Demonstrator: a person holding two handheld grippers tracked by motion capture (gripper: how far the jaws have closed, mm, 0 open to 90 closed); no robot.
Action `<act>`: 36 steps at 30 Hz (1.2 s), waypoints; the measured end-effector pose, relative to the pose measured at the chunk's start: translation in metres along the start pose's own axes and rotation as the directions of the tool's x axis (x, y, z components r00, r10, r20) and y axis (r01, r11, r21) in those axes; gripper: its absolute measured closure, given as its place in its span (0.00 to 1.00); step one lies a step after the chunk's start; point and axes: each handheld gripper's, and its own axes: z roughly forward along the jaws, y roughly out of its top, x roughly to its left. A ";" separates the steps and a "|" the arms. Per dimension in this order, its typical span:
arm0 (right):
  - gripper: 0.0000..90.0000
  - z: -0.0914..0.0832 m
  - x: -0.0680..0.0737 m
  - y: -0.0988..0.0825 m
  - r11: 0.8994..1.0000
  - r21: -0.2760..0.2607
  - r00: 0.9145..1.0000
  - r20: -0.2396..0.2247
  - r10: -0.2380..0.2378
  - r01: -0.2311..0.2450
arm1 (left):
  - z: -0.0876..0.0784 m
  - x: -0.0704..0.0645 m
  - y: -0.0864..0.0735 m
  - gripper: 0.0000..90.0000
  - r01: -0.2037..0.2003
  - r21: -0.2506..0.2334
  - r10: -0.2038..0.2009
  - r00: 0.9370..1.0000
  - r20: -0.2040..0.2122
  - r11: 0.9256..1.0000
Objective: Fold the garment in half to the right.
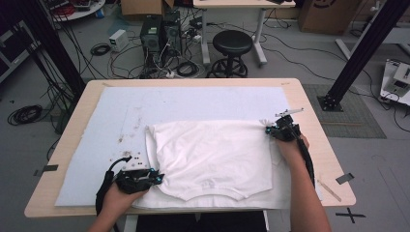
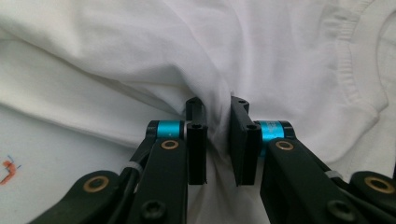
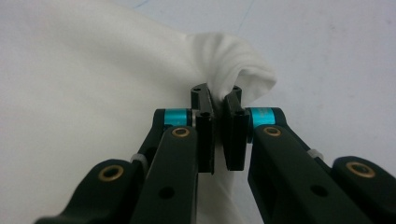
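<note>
A white T-shirt [image 1: 212, 159] lies folded on a pale blue mat [image 1: 121, 121], its collar toward the near table edge. My left gripper [image 1: 153, 178] is at the shirt's near left corner, shut on a bunched fold of the white T-shirt [image 2: 140, 70]; the cloth is pinched between the black pads of the left gripper [image 2: 217, 140]. My right gripper [image 1: 270, 129] is at the shirt's far right corner. In the right gripper view the right gripper [image 3: 217, 121] is shut on a puckered corner of the T-shirt [image 3: 93, 116], which bulges above the jaws.
The wooden table [image 1: 314, 145] extends a little past the mat on all sides. A thin stick [image 1: 329, 190] lies near its right front corner. Behind the table stand a black stool [image 1: 232, 48], computer towers [image 1: 159, 34] and loose cables on the floor.
</note>
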 end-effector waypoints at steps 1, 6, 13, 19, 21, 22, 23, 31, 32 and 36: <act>0.96 -0.002 -0.002 0.002 1.000 -0.012 1.000 0.021 0.001 -0.001 | 0.001 0.000 0.001 0.87 -0.009 0.003 0.009 1.000 0.002 1.000; 0.96 -0.005 -0.008 0.003 1.000 -0.010 0.998 0.069 0.000 0.001 | 0.013 0.000 0.011 0.88 -0.006 -0.001 0.006 1.000 0.005 1.000; 0.96 -0.011 -0.028 0.006 0.999 0.003 0.993 0.114 -0.033 0.033 | 0.032 -0.009 0.025 0.89 -0.027 -0.010 0.027 1.000 0.008 1.000; 0.95 -0.005 -0.039 0.004 1.000 0.003 0.990 0.139 -0.002 0.002 | 0.044 -0.014 0.035 0.89 -0.054 -0.010 0.054 0.999 0.010 0.999; 0.94 -0.002 -0.038 0.000 1.000 0.000 0.991 0.137 -0.004 0.004 | 0.041 -0.013 0.032 0.89 -0.051 -0.015 0.051 0.999 0.007 0.999; 0.92 -0.002 -0.037 -0.002 1.000 -0.010 0.991 0.133 -0.004 0.005 | 0.039 -0.012 0.030 0.89 -0.048 -0.016 0.048 0.999 0.006 0.999; 0.86 -0.003 -0.036 -0.003 1.000 -0.017 0.991 0.133 0.003 -0.001 | 0.037 -0.012 0.028 0.89 -0.044 -0.021 0.044 0.999 0.004 0.999; 0.54 -0.023 -0.028 -0.007 0.993 -0.104 0.991 0.115 0.064 -0.052 | 0.027 -0.014 0.022 0.92 -0.061 -0.023 0.061 0.998 0.001 0.998; 0.53 -0.027 -0.024 -0.007 0.993 -0.112 0.991 0.124 0.046 -0.032 | 0.025 -0.015 0.021 0.92 -0.065 -0.019 0.065 0.998 0.004 0.998; 0.51 -0.042 -0.005 -0.006 0.987 -0.158 0.994 0.111 0.008 0.009 | 0.024 -0.014 0.020 0.92 -0.058 -0.023 0.058 0.998 0.006 0.998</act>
